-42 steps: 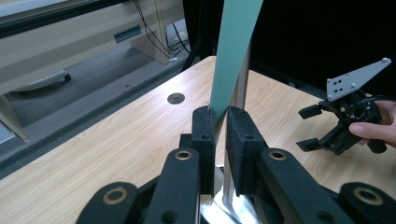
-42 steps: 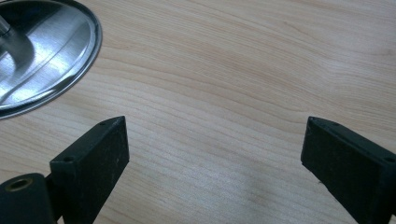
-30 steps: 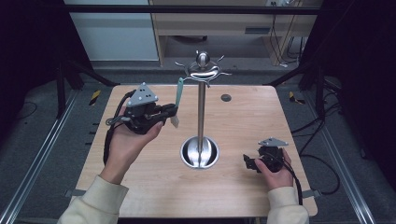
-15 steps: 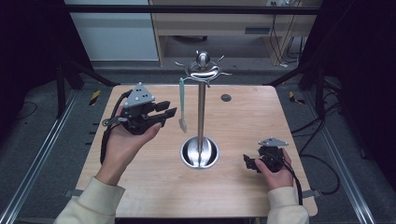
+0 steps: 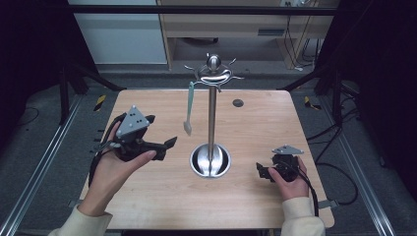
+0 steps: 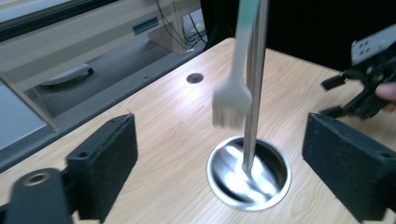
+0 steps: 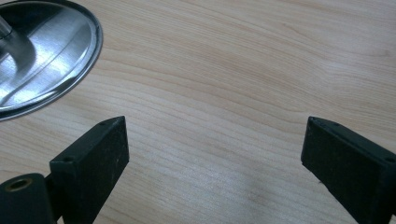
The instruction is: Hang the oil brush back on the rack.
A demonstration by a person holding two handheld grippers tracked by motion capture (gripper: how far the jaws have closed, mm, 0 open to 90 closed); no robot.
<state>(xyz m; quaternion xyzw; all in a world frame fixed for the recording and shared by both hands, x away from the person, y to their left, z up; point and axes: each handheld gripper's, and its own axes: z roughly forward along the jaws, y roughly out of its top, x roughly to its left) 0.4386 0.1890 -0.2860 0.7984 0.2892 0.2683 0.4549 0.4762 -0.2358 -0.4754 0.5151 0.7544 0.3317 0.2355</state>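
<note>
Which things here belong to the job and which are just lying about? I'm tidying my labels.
Job:
brush, hanging from the rack
rack
left gripper, open, beside the brush

Lying about:
right gripper, open, resting on the table
table hole

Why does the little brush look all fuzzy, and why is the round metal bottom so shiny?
In the left gripper view the brush is smeared by motion blur, and so is the pole next to it. In the right gripper view the round metal base shows bright glare streaks from the lights, while the wooden table looks sharp. In the high view the room around the table is dark.
</note>
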